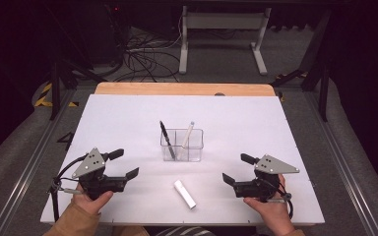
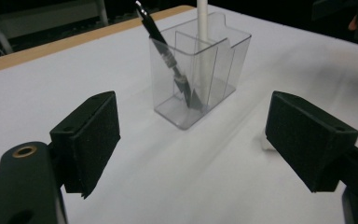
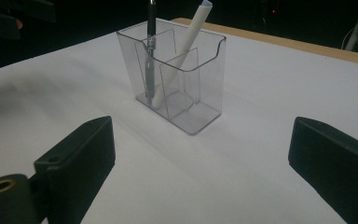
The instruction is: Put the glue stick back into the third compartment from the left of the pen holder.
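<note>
The clear holder [image 1: 182, 144] stands upright near the middle of the white table [image 1: 128, 113], somewhat nearer the person's edge than the far wooden edge. Thin walls split it into compartments. A black pen [image 1: 166, 139] leans in the left compartment, its top tilted toward the far-left corner, and a white pen [image 1: 187, 134] leans in the right one, its top tilted toward the far-right corner. In the left gripper view the black pen [image 2: 165, 51] slants across the holder [image 2: 200, 70] and the white pen [image 2: 202, 23] rises behind the inner wall; in the right gripper view the holder [image 3: 177, 74] shows the black pen [image 3: 150, 46] nearly upright and the white pen [image 3: 186, 44] crossing behind it.

A white cap-like piece [image 1: 185, 193] lies flat on the table between the holder and the near edge — well apart from both grippers.

The left gripper [image 1: 128, 163] rests low near the near-left corner, held in a hand, with its jaws spread wide and nothing between them. The right gripper [image 1: 234, 168] sits near the near-right corner, likewise held — its jaws also stand wide apart and empty. Both point inward toward the holder, and neither touches it.
</note>
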A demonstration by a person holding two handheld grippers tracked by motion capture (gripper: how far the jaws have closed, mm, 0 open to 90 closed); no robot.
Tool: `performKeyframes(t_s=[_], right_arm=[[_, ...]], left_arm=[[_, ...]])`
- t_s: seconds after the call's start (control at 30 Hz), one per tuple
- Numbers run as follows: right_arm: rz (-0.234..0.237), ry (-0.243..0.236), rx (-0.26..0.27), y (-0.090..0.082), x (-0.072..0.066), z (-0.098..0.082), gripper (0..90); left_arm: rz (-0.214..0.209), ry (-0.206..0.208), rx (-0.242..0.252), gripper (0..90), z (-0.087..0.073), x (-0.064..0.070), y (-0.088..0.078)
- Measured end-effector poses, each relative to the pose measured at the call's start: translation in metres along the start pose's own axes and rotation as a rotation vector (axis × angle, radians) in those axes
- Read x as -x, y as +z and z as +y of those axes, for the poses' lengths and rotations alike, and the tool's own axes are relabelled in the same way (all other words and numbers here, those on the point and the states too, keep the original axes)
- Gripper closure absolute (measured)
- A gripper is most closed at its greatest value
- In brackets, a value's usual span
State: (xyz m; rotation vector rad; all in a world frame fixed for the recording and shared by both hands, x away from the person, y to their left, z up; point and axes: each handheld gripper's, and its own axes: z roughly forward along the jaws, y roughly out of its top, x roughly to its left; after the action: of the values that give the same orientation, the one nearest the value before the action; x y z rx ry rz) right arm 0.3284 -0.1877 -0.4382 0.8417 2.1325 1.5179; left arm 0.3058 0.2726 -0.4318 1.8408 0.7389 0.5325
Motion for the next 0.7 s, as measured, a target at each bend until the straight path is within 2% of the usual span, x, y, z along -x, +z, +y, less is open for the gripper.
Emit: performKeyframes(t_s=[0.17,0.23,0.43,0.6,0.7], right_arm=[[0.001,-0.01,-0.004,0.001,-0.002,0.001,7.7],[0.003,-0.013,-0.011,0.002,-0.002,0.001,7.7],[-0.004,-0.025,-0.022,0.002,-0.005,0.004,8.6],[-0.026,-0.067,-0.026,0.004,-0.012,0.01,11.6],[-0.028,-0.083,-0.025,0.005,-0.015,0.014,13.0]], left_arm=[[-0.003,-0.017,-0.001,17.6,-0.007,0.0,-0.006],[-0.01,-0.037,0.002,17.6,-0.009,0.0,-0.006],[-0.011,-0.042,-0.008,17.6,-0.013,-0.001,-0.006],[-0.006,-0.035,-0.004,17.6,-0.013,-0.001,-0.007],[-0.008,-0.051,-0.004,17.6,-0.014,0.0,-0.007]])
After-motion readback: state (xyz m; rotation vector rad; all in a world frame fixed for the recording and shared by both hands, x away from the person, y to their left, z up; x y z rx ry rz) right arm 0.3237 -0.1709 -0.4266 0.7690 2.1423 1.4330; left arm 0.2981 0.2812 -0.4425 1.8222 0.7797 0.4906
